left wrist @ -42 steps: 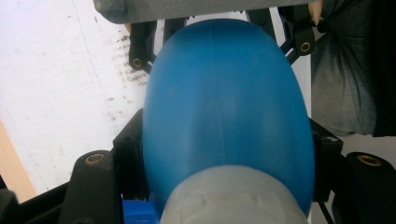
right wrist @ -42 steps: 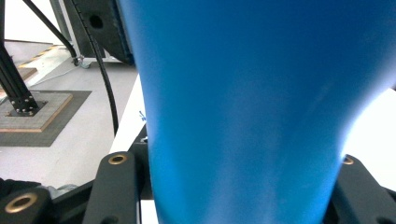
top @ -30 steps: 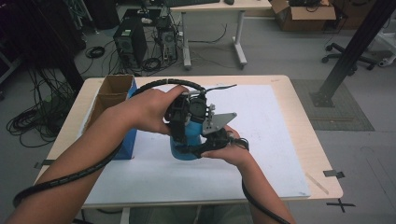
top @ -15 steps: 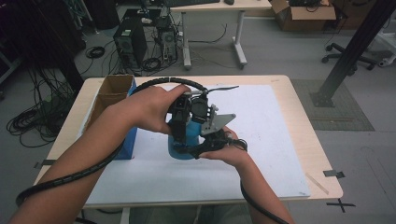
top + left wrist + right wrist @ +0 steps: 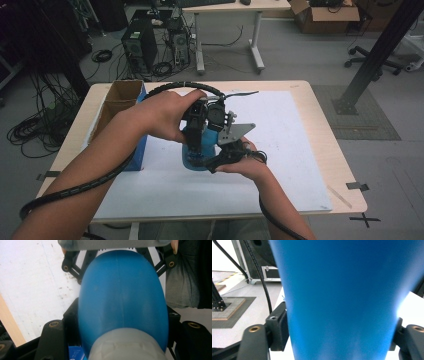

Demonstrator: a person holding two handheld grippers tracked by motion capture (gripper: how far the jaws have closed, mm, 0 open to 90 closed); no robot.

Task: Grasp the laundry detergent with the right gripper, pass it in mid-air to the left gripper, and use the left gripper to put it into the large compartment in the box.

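Blue bottle held between two grippers at the middle of the high view, above the white sheet.

In the left gripper view the bottle sits between the black jaws, which pinch its sides just above the pale cap end. The left gripper comes down on it from above. The right gripper meets it from the right; its jaws have just been opening, the bottle between them, contact unclear. A cardboard box stands at the left of the table.

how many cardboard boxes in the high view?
2: an open cardboard box on the table's left edge, and a second box on the floor at top right. Others may be hidden.
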